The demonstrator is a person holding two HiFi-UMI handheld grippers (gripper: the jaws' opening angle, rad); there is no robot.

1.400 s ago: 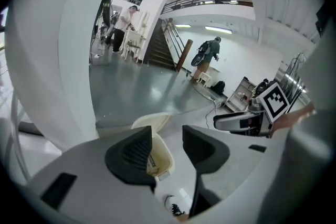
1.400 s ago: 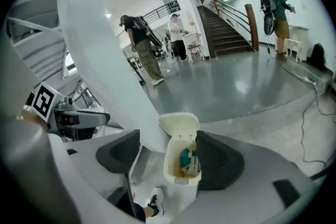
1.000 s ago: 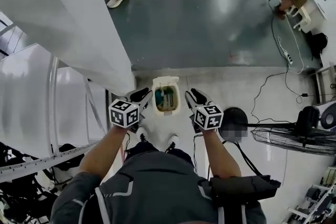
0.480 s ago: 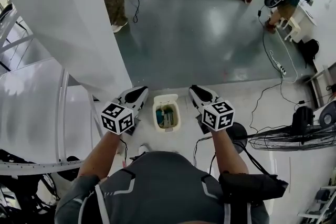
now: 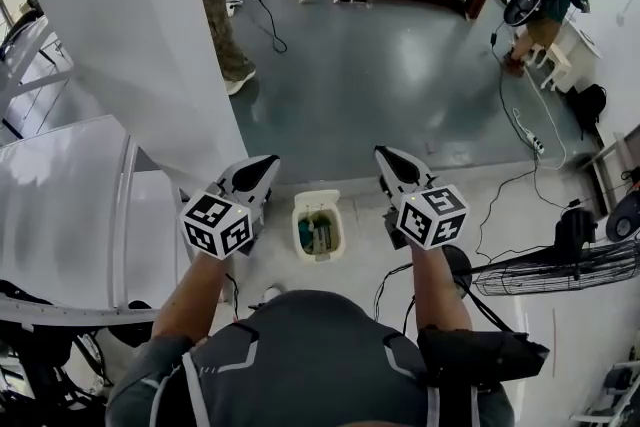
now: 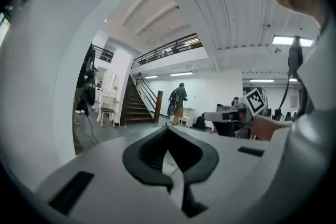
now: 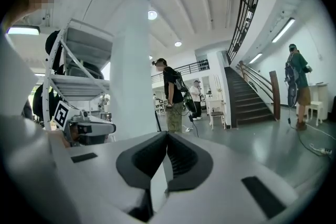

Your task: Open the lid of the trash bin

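One bin (image 5: 318,226), small and cream-white, stands on the floor below and between the two grippers. Its top is open, and green and blue contents show inside. Left gripper (image 5: 262,165) and right gripper (image 5: 390,158) are both clenched on nothing, well above it.

The bin (image 5: 318,198) is cream, green and blue inside. The left gripper (image 5: 263,164) and right gripper (image 5: 387,157) are white with black pads and black-and-white square markers. The floor (image 5: 380,65) is grey-green.

The trash bin (image 5: 318,227) stands open — left gripper (image 5: 263,165) and right gripper (image 5: 387,157) flank it, neither touching.
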